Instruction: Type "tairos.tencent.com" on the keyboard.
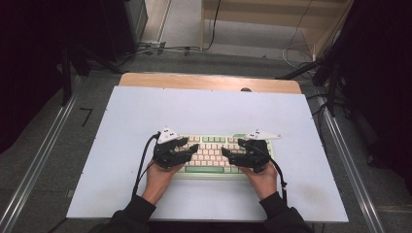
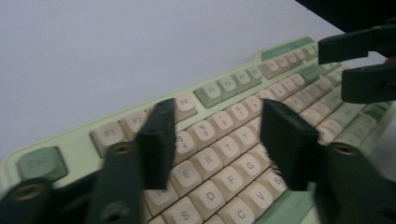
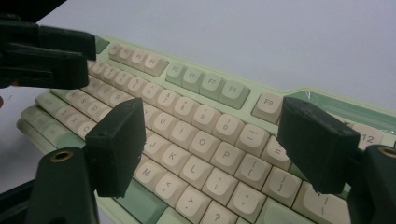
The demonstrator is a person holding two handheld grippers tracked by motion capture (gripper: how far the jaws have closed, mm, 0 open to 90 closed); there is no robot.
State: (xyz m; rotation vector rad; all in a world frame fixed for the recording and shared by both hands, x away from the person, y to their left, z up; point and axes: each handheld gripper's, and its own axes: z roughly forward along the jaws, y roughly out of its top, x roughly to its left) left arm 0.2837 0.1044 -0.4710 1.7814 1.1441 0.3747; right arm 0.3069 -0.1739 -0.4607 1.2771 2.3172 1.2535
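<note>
My left gripper (image 2: 217,140) hangs over the left half of the keyboard (image 2: 219,140), jaws apart, with nothing between them but the letter keys below; the pads press on no key that I can make out. My right gripper (image 3: 210,144) hangs over the right half in the same way, jaws wide and empty, above the rows around the O and P keys. From above, both hands (image 1: 160,177) come in at the near edge of the table (image 1: 121,194), and the keyboard lies crosswise just beyond them, near the middle of the white table top.

Condition of the keyboard: flat, square to the near edge, green case with cream keycaps and a green function row at the far side. Beyond it the table top is bare as far as the wooden strip (image 1: 209,81) at the back, with cables (image 1: 296,48) on the floor farther off.

Risks, as I judge them. The jaws are broad against the keycaps — a descent aimed at one key could press its neighbours too. An open pad edge may catch under a cap and lift it. The two grippers point towards each other over the middle rows, near enough that a careless inward move could knock them together. A slanted push could slide the whole keyboard across the smooth top.
</note>
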